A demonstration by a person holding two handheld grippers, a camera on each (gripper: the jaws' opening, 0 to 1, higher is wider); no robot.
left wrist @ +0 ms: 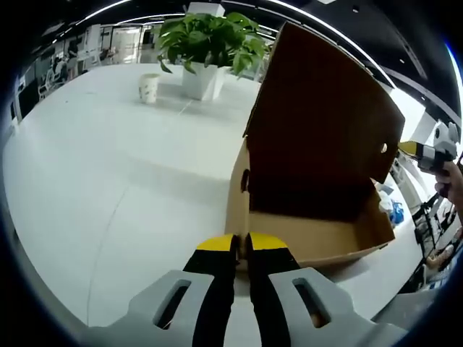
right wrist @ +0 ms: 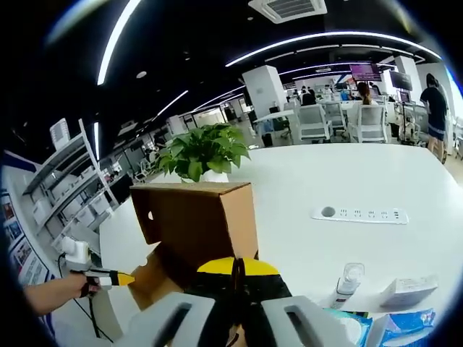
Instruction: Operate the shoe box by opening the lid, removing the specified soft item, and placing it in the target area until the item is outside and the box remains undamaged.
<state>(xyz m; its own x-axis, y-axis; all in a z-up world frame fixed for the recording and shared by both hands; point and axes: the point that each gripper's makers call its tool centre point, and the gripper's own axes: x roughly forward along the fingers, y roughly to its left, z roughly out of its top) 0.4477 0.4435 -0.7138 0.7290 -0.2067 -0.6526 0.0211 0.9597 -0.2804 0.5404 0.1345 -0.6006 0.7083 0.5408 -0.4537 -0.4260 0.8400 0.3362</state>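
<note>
A brown cardboard shoe box (left wrist: 311,238) stands on the white table (left wrist: 116,188) with its lid (left wrist: 318,123) raised upright. The inside is in shadow and I make out nothing in it. My left gripper (left wrist: 240,244) is shut, its yellow tips at the box's near corner; whether they touch it I cannot tell. The right gripper (left wrist: 423,152), held by a hand, hangs to the right beyond the lid. In the right gripper view the lid's outer face (right wrist: 195,220) faces me above my right gripper (right wrist: 235,267), which is shut. The left gripper (right wrist: 108,277) points at the box base from the left.
A potted plant (left wrist: 206,43) and a paper cup (left wrist: 149,87) stand at the table's far side. A power strip (right wrist: 362,215), a small bottle (right wrist: 349,283) and blue-and-white packets (right wrist: 405,318) lie on the table. Office chairs and people are far behind.
</note>
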